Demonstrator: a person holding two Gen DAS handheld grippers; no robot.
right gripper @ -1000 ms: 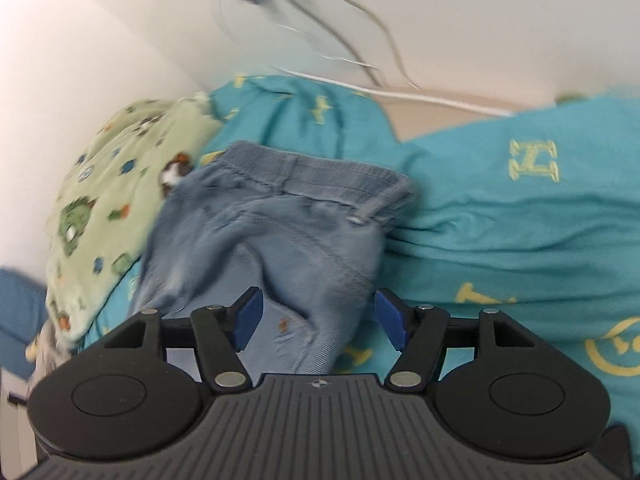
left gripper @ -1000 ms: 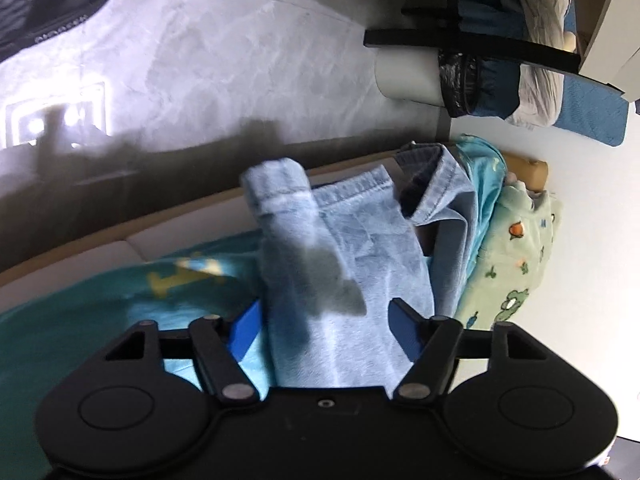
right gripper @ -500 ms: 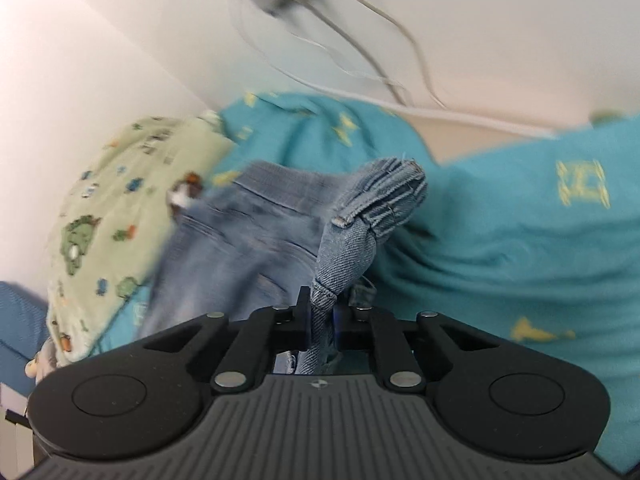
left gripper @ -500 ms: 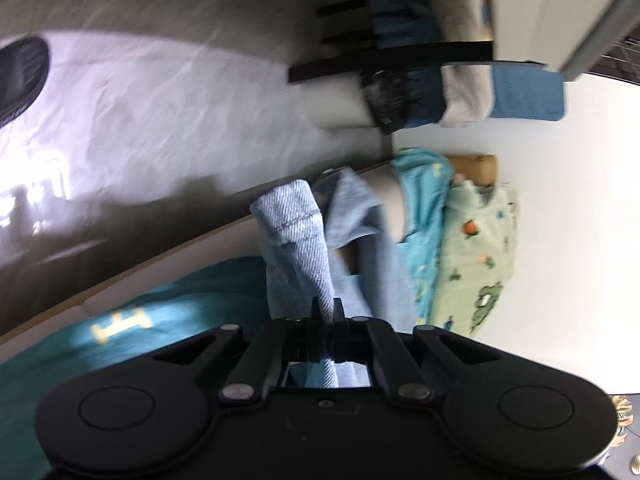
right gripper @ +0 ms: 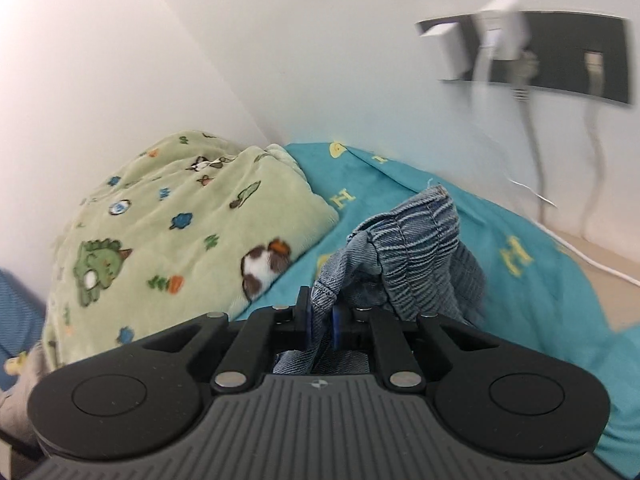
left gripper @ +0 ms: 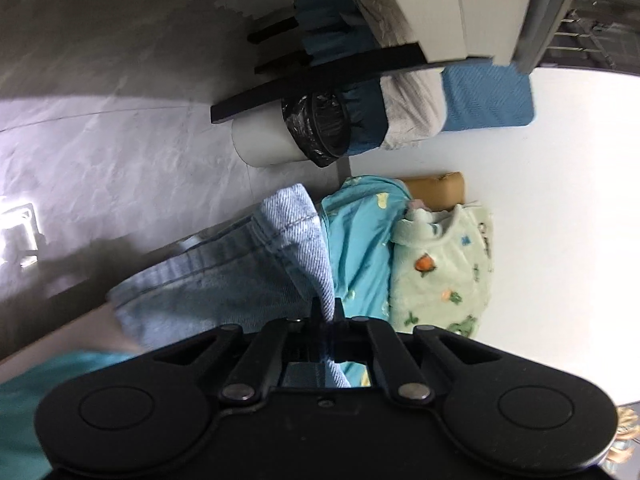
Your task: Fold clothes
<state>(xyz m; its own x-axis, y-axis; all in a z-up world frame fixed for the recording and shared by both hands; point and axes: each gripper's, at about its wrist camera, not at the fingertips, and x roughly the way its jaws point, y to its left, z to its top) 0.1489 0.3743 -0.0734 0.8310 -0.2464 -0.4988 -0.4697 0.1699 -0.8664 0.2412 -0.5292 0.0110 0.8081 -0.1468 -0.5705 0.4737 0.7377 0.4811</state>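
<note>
**A:** How far along was the folding judged to be?

**B:** Barely begun, by the look of it. The jeans [left gripper: 224, 280] were seen lifted off the bed, pinched at two places. In the left wrist view the left tongs [left gripper: 326, 312] were pressed together on a fold of pale denim, with a hemmed edge hanging beyond them. In the right wrist view the right tongs [right gripper: 320, 316] were likewise clamped on denim, the gathered waistband [right gripper: 416, 236] bunched just above them. No finished fold could be seen; the garment was crumpled, so straightening, laying flat and folding were all judged to be left.

**A:** And what was counted, left to right?

**B:** In the left view: one pair of jeans, one teal sheet [left gripper: 360, 248] under it, one green dinosaur blanket [left gripper: 444, 264] beside the wall. A white bin [left gripper: 272, 144] with a black liner was noted on the floor beyond. In the right view: the same single blanket, sheet and jeans, then two white plugs [right gripper: 500, 28] on one dark wall panel [right gripper: 580, 56]. Whether other clothes awaited folding could not be told.
</note>
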